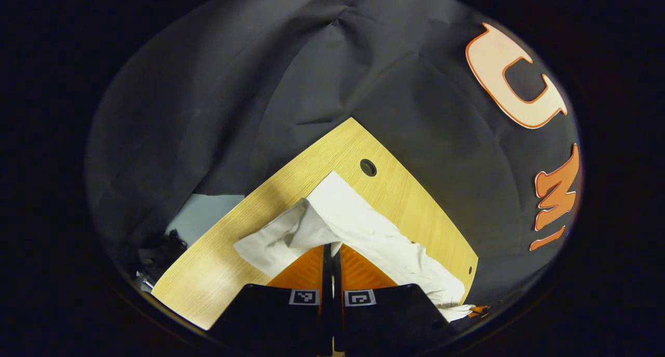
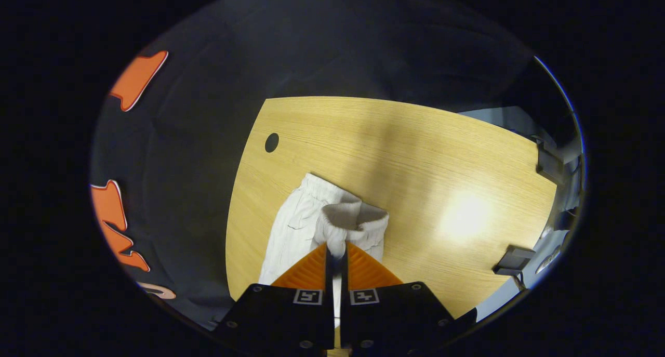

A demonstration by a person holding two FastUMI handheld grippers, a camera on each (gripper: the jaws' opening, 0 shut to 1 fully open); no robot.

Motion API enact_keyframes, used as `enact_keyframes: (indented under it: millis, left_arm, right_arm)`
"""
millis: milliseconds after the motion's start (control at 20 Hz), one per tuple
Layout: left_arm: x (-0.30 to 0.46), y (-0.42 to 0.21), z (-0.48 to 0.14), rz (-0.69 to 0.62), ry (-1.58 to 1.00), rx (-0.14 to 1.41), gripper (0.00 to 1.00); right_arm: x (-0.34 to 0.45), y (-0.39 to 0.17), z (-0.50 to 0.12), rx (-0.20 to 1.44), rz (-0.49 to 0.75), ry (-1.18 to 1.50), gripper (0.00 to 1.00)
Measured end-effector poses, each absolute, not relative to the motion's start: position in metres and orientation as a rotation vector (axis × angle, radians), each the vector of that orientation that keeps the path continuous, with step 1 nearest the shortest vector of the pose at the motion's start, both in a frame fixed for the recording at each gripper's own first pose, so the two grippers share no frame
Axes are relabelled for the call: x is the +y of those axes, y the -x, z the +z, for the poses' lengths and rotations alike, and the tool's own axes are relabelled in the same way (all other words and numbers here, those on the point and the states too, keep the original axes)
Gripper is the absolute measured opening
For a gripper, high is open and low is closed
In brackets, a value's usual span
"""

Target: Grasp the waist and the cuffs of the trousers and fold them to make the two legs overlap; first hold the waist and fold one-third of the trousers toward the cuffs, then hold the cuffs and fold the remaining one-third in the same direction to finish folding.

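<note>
Left tongs (image 1: 332, 249) are pinched tight on a fold of the white trousers (image 1: 358, 227), lifting the cloth up off the wooden table (image 1: 218, 263) while the rest trails away to the right along the table's edge. Right tongs (image 2: 336, 250) are clamped on the gathered waist (image 2: 353, 216), the elastic band bunched up just past the tips, with the trousers lying on the near left part of the table, below the round cable hole (image 2: 271, 142).
</note>
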State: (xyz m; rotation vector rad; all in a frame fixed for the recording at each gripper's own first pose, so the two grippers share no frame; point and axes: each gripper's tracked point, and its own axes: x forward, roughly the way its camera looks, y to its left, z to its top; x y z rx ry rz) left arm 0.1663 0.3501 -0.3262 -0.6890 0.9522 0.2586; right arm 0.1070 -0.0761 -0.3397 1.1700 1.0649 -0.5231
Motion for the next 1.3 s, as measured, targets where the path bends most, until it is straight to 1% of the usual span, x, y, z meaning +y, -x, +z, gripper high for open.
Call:
enact_keyframes:
  millis: [200,300,450,650,750,850,950,1100,1200,1250,1300]
  left_arm:
    - [0.354,-0.195,-0.343,0.23,0.683,1.002,0.04]
    - [0.346,-0.202,-0.352,0.174,0.688,1.066,0.04]
    - [0.345,-0.218,-0.366,0.136,0.627,1.123,0.04]
    - [0.342,-0.233,-0.367,0.09,0.555,1.171,0.04]
    - [0.341,-0.247,-0.366,0.1,0.56,1.154,0.04]
    - [0.343,-0.263,-0.364,0.125,0.608,1.091,0.04]
    - [0.345,-0.28,-0.363,0.172,0.665,1.021,0.05]
    - [0.365,-0.283,-0.37,0.305,0.729,0.947,0.06]
    - [0.363,-0.287,-0.376,0.325,0.796,0.934,0.08]
    - [0.362,-0.288,-0.375,0.331,0.815,0.93,0.09]
    - [0.358,-0.29,-0.376,0.327,0.819,0.932,0.18]
  right_arm:
    - [-0.065,-0.134,-0.342,1.078,-0.533,-1.28,0.05]
    - [-0.062,-0.144,-0.345,1.079,-0.546,-1.318,0.05]
    - [-0.057,-0.158,-0.354,1.091,-0.561,-1.359,0.05]
    - [-0.051,-0.178,-0.363,1.091,-0.563,-1.388,0.05]
    - [-0.05,-0.186,-0.368,1.077,-0.553,-1.402,0.05]
    - [-0.051,-0.199,-0.369,1.047,-0.533,-1.411,0.05]
    - [-0.052,-0.211,-0.364,1.003,-0.511,-1.433,0.05]
    - [-0.053,-0.226,-0.363,0.904,-0.481,-1.517,0.05]
    - [-0.056,-0.228,-0.36,0.868,-0.477,-1.548,0.06]
    - [-0.056,-0.232,-0.357,0.857,-0.463,-1.536,0.13]
    - [-0.056,-0.235,-0.353,0.838,-0.441,-1.524,0.1]
